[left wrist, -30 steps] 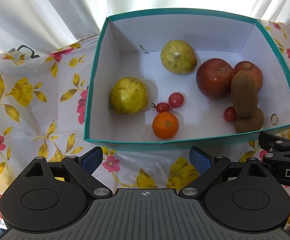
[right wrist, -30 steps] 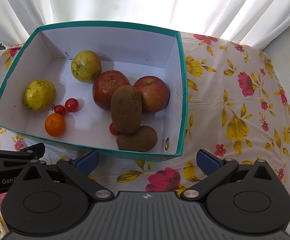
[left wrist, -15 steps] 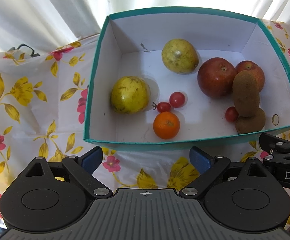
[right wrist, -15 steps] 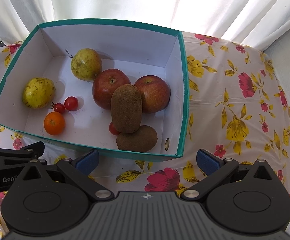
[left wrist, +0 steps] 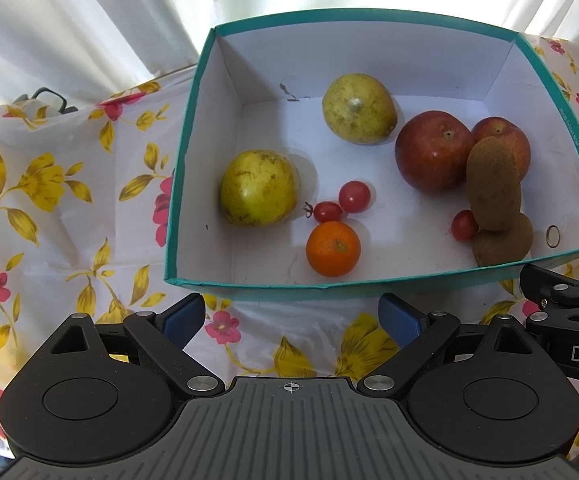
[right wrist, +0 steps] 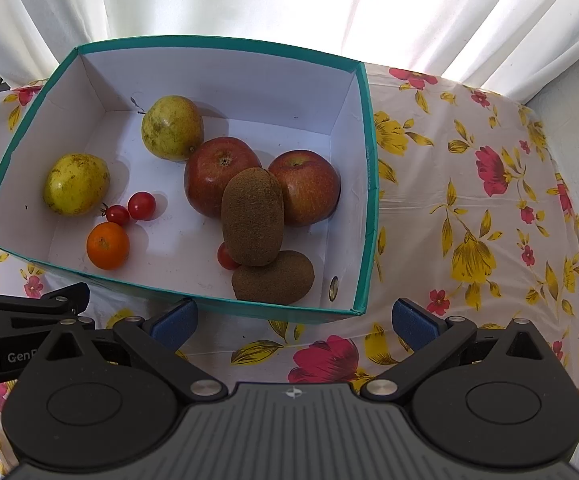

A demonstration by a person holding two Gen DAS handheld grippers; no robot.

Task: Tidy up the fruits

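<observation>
Currently both grippers, left (left wrist: 291,316) and right (right wrist: 293,316), hover with jaws apart before the box (right wrist: 370,184), whose upper kiwi (right wrist: 252,216), light, soft and bruisable, warrants gentle mid-body grasping.

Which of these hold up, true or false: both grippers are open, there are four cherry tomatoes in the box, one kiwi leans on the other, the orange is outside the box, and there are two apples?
1. Both the left gripper and the right gripper are open and empty. True.
2. Four cherry tomatoes are in the box. False: three show.
3. The upper kiwi leans on the lower kiwi. True.
4. The orange is outside the box. False: it lies inside, near the front wall.
5. Two apples, one and another, sit side by side. True.
</observation>
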